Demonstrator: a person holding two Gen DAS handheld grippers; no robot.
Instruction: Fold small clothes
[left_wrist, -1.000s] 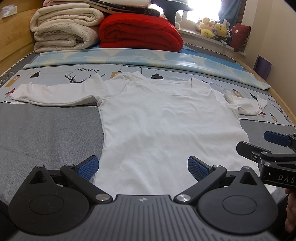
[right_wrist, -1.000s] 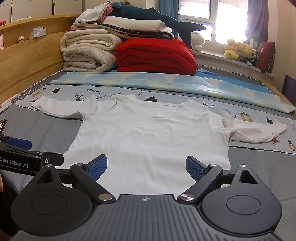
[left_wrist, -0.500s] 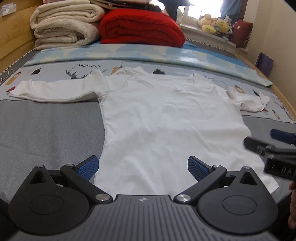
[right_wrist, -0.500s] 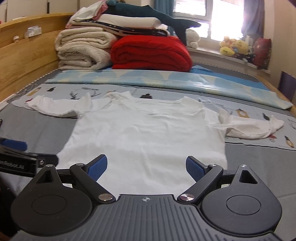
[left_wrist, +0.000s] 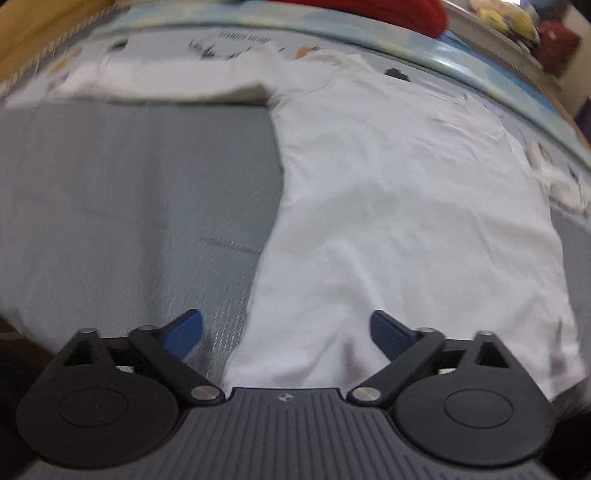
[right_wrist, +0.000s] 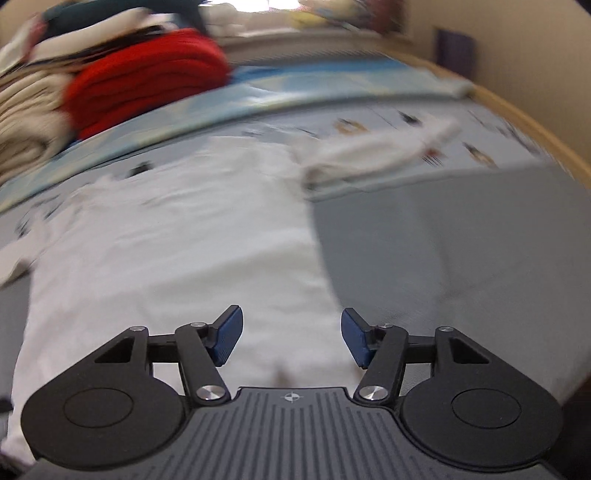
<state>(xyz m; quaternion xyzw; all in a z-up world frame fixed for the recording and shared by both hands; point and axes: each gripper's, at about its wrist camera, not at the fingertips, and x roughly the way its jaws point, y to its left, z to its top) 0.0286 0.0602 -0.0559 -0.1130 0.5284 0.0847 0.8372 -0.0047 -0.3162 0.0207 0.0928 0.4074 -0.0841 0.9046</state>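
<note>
White cotton shirt lies flat on the grey bed, its length running away from the camera. Left gripper hangs over the hem's left corner, jaws wide but closing, nothing pinched.

Right gripper is over the shirt's right hem corner, jaws half-apart, closing, cloth beneath, not clamped.

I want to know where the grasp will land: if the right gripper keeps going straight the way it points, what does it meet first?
Most likely the white shirt, near its bottom right corner. The right gripper is closing, with cloth below the gap; blur leaves depth uncertain.
</note>
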